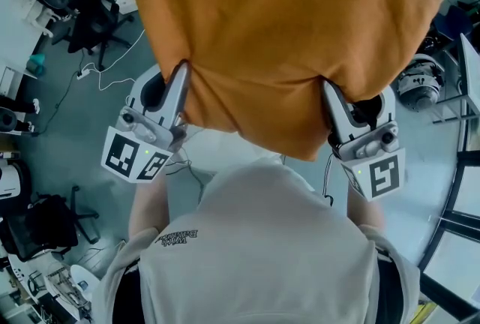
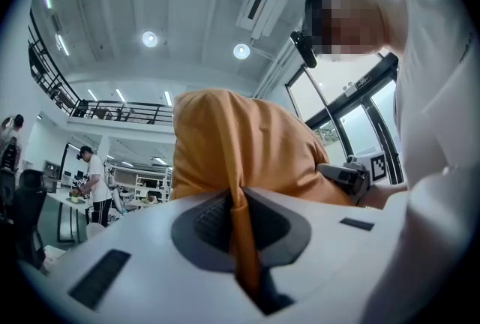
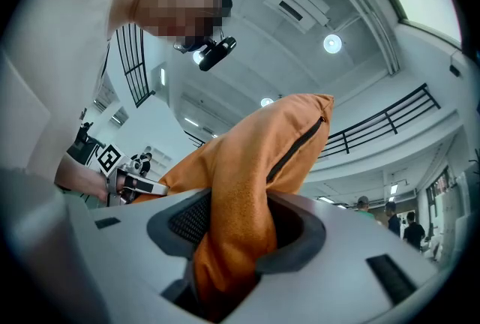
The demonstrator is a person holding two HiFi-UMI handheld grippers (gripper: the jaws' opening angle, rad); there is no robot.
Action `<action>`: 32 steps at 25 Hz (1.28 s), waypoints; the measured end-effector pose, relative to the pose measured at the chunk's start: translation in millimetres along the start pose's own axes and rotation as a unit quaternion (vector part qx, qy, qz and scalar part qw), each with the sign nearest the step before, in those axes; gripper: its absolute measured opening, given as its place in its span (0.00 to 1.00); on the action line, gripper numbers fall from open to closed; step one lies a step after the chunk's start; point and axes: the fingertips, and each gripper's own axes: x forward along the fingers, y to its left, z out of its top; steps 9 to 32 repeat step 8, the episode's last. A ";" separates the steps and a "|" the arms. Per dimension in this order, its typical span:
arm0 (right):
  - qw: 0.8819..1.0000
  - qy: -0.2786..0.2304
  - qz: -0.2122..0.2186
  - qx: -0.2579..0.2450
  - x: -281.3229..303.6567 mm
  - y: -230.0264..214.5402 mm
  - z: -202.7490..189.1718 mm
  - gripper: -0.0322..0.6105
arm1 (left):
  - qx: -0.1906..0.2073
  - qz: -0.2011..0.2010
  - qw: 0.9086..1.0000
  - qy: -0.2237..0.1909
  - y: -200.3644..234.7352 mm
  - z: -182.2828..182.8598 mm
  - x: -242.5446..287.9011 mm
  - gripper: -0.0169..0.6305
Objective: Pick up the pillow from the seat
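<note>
1. Step in hand: the pillow (image 1: pixel 292 37) is already up in the air between both grippers, so the pick-up looks as good as done. No view shows a seat under it.
2. Where it is: it fills the upper middle of the head view, in front of the person and above the grey floor (image 1: pixel 67 135). Its lower edge meets the grippers at lower left and lower right.
3. The left gripper (image 1: pixel 180 79) has its jaws almost together on a thin pinch of the cloth. In the left gripper view that strip runs straight down the middle of the jaws.
4. The right gripper (image 1: pixel 331 97) has its jaws partly apart around a thick bunched fold. In the right gripper view the fold fills the gap, close to the zipper (image 3: pixel 296 146).
5. Next move, as I judge it: both grips must hold while the pillow is carried clear, with the two hands level so neither corner drags. The right grip, on bulkier cloth, seems the likelier to slip.
6. Look of the pillow: orange, with a soft, slightly fuzzy cover, and plump. Creases fan out from each pinch, and a dark zipper runs along one edge.
</note>
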 end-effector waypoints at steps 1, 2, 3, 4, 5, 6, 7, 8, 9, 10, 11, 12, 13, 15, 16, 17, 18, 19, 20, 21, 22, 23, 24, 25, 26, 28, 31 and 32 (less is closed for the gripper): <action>1.000 0.000 0.001 0.000 0.3 2.0 -0.1 0.36 | -0.001 0.002 1.000 -0.003 0.4 -0.4 -2.7 0.05; 1.000 0.001 0.002 0.000 0.5 4.0 -0.5 0.36 | -0.002 0.003 1.000 -0.004 0.7 -1.3 -5.3 0.05; 1.000 0.002 0.002 0.001 0.5 5.9 -1.0 0.36 | -0.005 0.005 1.000 -0.004 0.8 -2.3 -7.8 0.05; 1.000 0.004 0.003 0.003 0.1 7.6 -1.6 0.36 | -0.007 0.006 1.000 -0.004 0.7 -3.1 -10.3 0.05; 1.000 0.006 0.003 0.005 -0.4 9.1 -2.2 0.36 | -0.008 0.007 1.000 -0.003 0.5 -3.5 -12.6 0.05; 1.000 0.007 0.003 0.006 -0.8 10.5 -2.4 0.36 | -0.008 0.008 1.000 -0.002 0.4 -3.6 -14.6 0.05; 1.000 0.008 0.003 0.007 -1.2 11.8 -2.5 0.36 | -0.008 0.009 1.000 -0.002 0.2 -3.4 -16.3 0.05; 1.000 0.008 0.002 0.008 -1.6 13.0 -2.4 0.36 | -0.008 0.009 1.000 -0.001 0.1 -3.2 -17.9 0.05; 1.000 0.008 0.002 0.008 -1.6 13.0 -2.4 0.36 | -0.008 0.009 1.000 -0.001 0.1 -3.2 -17.9 0.05; 1.000 0.008 0.002 0.008 -1.6 13.0 -2.4 0.36 | -0.008 0.009 1.000 -0.001 0.1 -3.2 -17.9 0.05; 1.000 0.008 0.002 0.008 -1.6 13.0 -2.4 0.36 | -0.008 0.009 1.000 -0.001 0.1 -3.2 -17.9 0.05; 1.000 0.008 0.002 0.008 -1.6 13.0 -2.4 0.36 | -0.008 0.009 1.000 -0.001 0.1 -3.2 -17.9 0.05; 1.000 0.008 0.002 0.008 -1.6 13.0 -2.4 0.36 | -0.008 0.009 1.000 -0.001 0.1 -3.2 -17.9 0.05; 1.000 0.008 0.002 0.008 -1.6 13.0 -2.4 0.36 | -0.008 0.009 1.000 -0.001 0.1 -3.2 -17.9 0.05; 1.000 0.008 0.002 0.008 -1.6 13.0 -2.4 0.36 | -0.008 0.009 1.000 -0.001 0.1 -3.2 -17.9 0.05; 1.000 0.008 0.002 0.008 -1.6 13.0 -2.4 0.36 | -0.008 0.009 1.000 -0.001 0.1 -3.2 -17.9 0.05; 1.000 0.008 0.002 0.008 -1.6 13.0 -2.4 0.36 | -0.008 0.009 1.000 -0.001 0.1 -3.2 -17.9 0.05; 1.000 0.008 0.002 0.008 -1.6 13.0 -2.4 0.36 | -0.008 0.009 1.000 -0.001 0.1 -3.2 -17.9 0.05; 1.000 0.008 0.002 0.008 -1.6 13.0 -2.4 0.36 | -0.008 0.009 1.000 -0.001 0.1 -3.2 -17.9 0.05; 1.000 0.008 0.002 0.008 -1.6 13.0 -2.4 0.36 | -0.008 0.009 1.000 -0.001 0.1 -3.2 -17.9 0.05; 1.000 0.008 0.002 0.008 -1.6 13.0 -2.4 0.36 | -0.008 0.009 1.000 -0.001 0.1 -3.2 -17.9 0.05; 1.000 0.008 0.002 0.008 -1.6 13.0 -2.4 0.36 | -0.008 0.009 1.000 -0.001 0.1 -3.2 -17.9 0.05; 1.000 0.008 0.002 0.008 -1.6 13.0 -2.4 0.36 | -0.008 0.009 1.000 -0.001 0.1 -3.2 -17.9 0.05; 1.000 0.008 0.002 0.008 -1.6 13.0 -2.4 0.36 | -0.008 0.009 1.000 -0.001 0.1 -3.2 -17.9 0.05; 1.000 0.008 0.002 0.008 -1.6 13.0 -2.4 0.36 | -0.008 0.009 1.000 -0.001 0.1 -3.2 -17.9 0.05; 1.000 0.008 0.002 0.008 -1.6 13.0 -2.4 0.36 | -0.008 0.009 1.000 -0.001 0.1 -3.2 -17.9 0.05; 1.000 0.008 0.002 0.008 -1.6 13.0 -2.4 0.36 | -0.008 0.009 1.000 -0.001 0.1 -3.2 -17.9 0.05; 1.000 0.008 0.002 0.008 -1.6 13.0 -2.4 0.36 | -0.008 0.009 1.000 -0.001 0.1 -3.2 -17.9 0.05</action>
